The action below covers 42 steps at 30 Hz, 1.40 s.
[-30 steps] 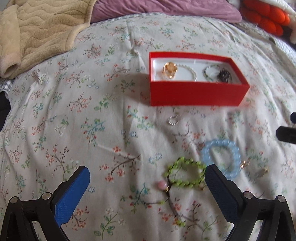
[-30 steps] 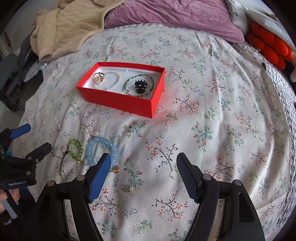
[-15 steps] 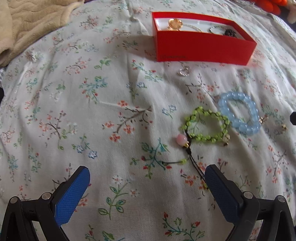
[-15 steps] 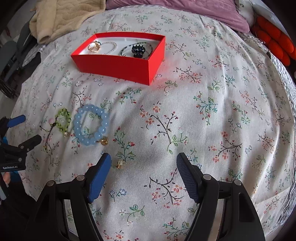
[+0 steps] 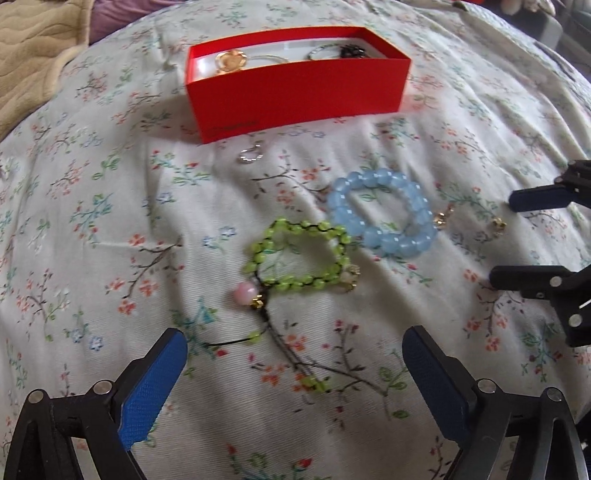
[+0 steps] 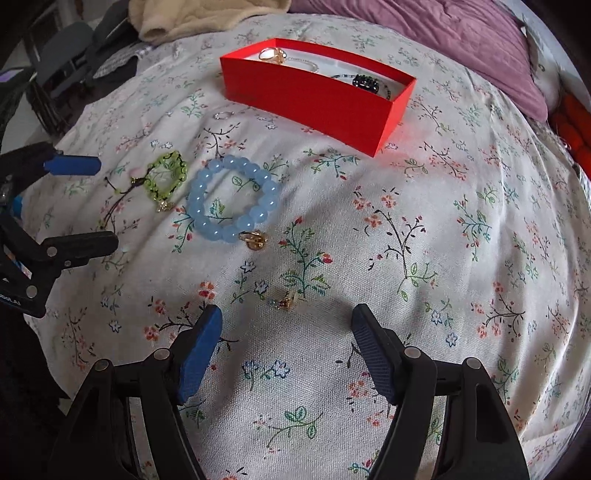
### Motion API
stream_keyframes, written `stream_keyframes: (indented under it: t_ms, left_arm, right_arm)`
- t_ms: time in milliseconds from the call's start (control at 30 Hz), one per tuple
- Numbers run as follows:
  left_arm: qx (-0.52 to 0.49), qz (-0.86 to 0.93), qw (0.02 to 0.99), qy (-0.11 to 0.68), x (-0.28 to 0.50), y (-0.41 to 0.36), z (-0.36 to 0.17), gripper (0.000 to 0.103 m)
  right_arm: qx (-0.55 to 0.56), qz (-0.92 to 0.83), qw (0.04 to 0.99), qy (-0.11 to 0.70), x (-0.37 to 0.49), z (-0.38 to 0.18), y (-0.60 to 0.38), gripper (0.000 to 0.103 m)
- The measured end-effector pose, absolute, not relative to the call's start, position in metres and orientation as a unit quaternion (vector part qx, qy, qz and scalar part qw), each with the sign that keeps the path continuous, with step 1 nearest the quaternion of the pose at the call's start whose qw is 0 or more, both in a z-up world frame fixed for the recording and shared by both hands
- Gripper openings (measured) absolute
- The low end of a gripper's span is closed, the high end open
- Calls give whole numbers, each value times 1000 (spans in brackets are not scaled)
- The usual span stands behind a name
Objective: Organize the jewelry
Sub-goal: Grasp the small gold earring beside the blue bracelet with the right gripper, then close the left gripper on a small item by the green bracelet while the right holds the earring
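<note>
A red box [image 5: 295, 96] [image 6: 314, 99] on the floral bedspread holds a gold ring, a pearl strand and dark beads. In front of it lie a silver ring [image 5: 252, 155] [image 6: 222, 115], a green bead bracelet [image 5: 301, 256] [image 6: 167, 176] with a pink bead and cord, a blue bead bracelet [image 5: 382, 216] [image 6: 232, 199], a gold earring [image 5: 442, 218] [image 6: 255, 239] and a second small gold piece [image 5: 498, 225] [image 6: 285, 302]. My left gripper [image 5: 293, 354] [image 6: 79, 201] is open, just short of the green bracelet. My right gripper [image 6: 286, 328] [image 5: 517, 240] is open, just short of the small gold piece.
A beige blanket [image 5: 33, 48] [image 6: 207, 18] and a purple pillow [image 6: 443, 40] lie at the head of the bed. Orange cushions [image 6: 572, 125] sit at the far right. The bed's edge and dark chairs [image 6: 66, 55] are on the left of the right wrist view.
Both grippers have moved forward and lower toward the loose jewelry. The green bracelet now lies right before the left gripper and the small gold piece right before the right one. Both stay open.
</note>
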<state>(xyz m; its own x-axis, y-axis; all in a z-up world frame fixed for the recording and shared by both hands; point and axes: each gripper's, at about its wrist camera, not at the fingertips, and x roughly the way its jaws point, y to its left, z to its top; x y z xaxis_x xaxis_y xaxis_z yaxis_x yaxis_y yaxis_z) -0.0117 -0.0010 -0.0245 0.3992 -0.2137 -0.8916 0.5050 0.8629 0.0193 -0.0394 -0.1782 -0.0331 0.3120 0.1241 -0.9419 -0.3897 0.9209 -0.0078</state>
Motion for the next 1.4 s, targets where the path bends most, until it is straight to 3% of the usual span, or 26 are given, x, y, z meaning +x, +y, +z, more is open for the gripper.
stream_keyframes:
  t_ms: [167, 400, 567, 700, 767, 1167, 1400]
  left_arm:
    - [158, -240, 819, 497, -18, -8, -27, 91]
    - [168, -254, 811, 499, -21, -20, -29, 81]
    - [156, -271, 809, 498, -22, -25, -26, 68]
    - [148, -287, 806, 497, -24, -29, -24, 49]
    - [146, -293, 802, 500, -24, -31, -24, 44]
    - [110, -279, 803, 515, 0, -26, -42, 41]
    - [100, -274, 809, 511, 4, -26, -44, 30]
  right_arm:
    - [-113, 157, 808, 556, -36, -32, -183, 47]
    - [-130, 163, 810, 548, -33, -32, -176, 35]
    - [-135, 170, 810, 545, -30, -31, -174, 13]
    - [-128, 172, 809, 547, -31, -28, -178, 13]
    - [-129, 170, 809, 547, -32, -28, -178, 13]
    - [-129, 169, 808, 550, -34, -27, -178, 13]
    - [-122, 160, 813, 546, -32, -22, -183, 13]
